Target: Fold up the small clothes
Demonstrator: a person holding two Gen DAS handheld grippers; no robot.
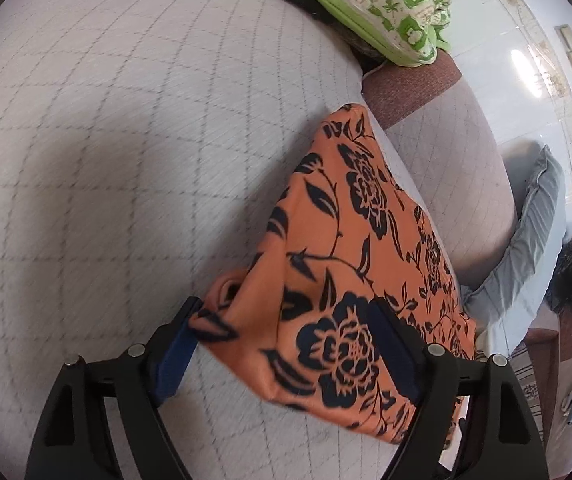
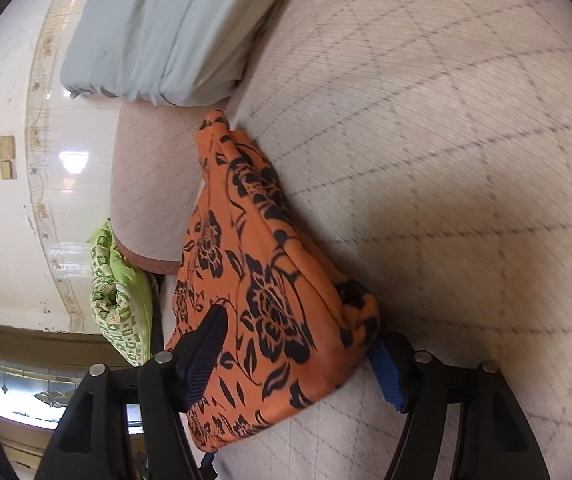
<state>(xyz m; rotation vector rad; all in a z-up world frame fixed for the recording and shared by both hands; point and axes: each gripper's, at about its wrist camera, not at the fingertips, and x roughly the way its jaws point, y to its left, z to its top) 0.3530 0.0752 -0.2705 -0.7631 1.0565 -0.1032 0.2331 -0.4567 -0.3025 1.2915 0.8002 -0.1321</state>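
Together, the left gripper (image 1: 286, 344) and the right gripper (image 2: 302, 360) each have their jaws spread around a bunched fold of an orange garment (image 1: 350, 264) printed with black flowers, cloth filling the gap between the blue pads (image 1: 176, 354). Draped along the edge of a quilted mattress (image 1: 126, 160), the garment (image 2: 254, 280) spills partly over its side. A green patterned pillow (image 1: 386, 4) lies at the mattress's far corner; grey bedding (image 2: 158, 28) sits just beside the edge.
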